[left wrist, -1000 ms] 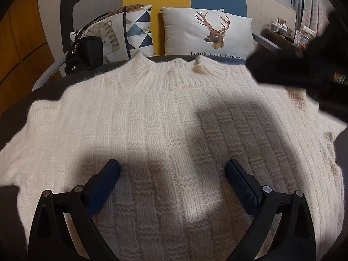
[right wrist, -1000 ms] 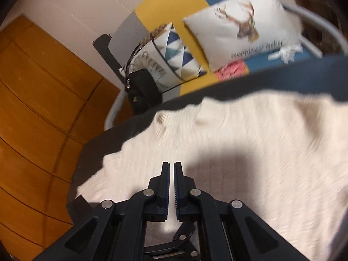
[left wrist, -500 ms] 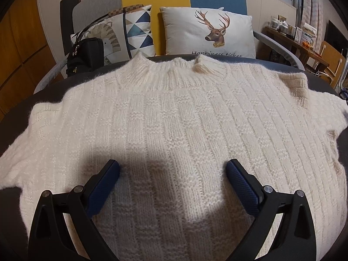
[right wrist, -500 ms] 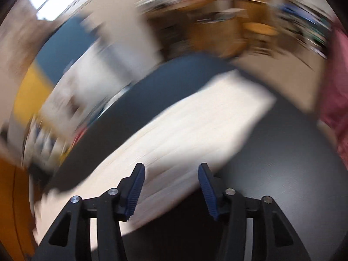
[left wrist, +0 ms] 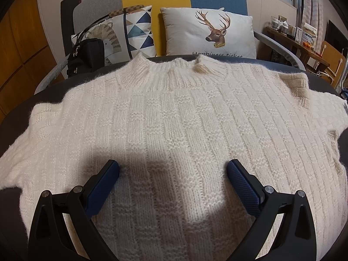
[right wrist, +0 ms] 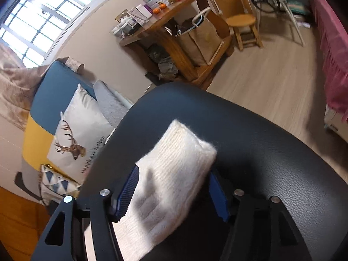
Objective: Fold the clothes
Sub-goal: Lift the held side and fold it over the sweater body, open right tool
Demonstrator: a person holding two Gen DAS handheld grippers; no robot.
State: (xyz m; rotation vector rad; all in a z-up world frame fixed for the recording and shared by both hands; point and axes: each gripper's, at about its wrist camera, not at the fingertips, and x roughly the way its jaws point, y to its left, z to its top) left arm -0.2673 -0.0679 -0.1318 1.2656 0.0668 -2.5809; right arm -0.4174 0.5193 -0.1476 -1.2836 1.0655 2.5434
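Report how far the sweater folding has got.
Done: the cream sweater lies spread flat, front up, on the dark table, with no fold in it. In hand: the right gripper straddles a sleeve end; its jaws have just been closing, though whether the pads press yet is unclear. The left gripper is open over the body. Left: both sleeves in, then the body.

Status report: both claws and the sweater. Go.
Left claw open, over the sweater body. Right claw closing around the sleeve cuff, no clear pinch. Sweater flat on the dark table. Nothing in the way.
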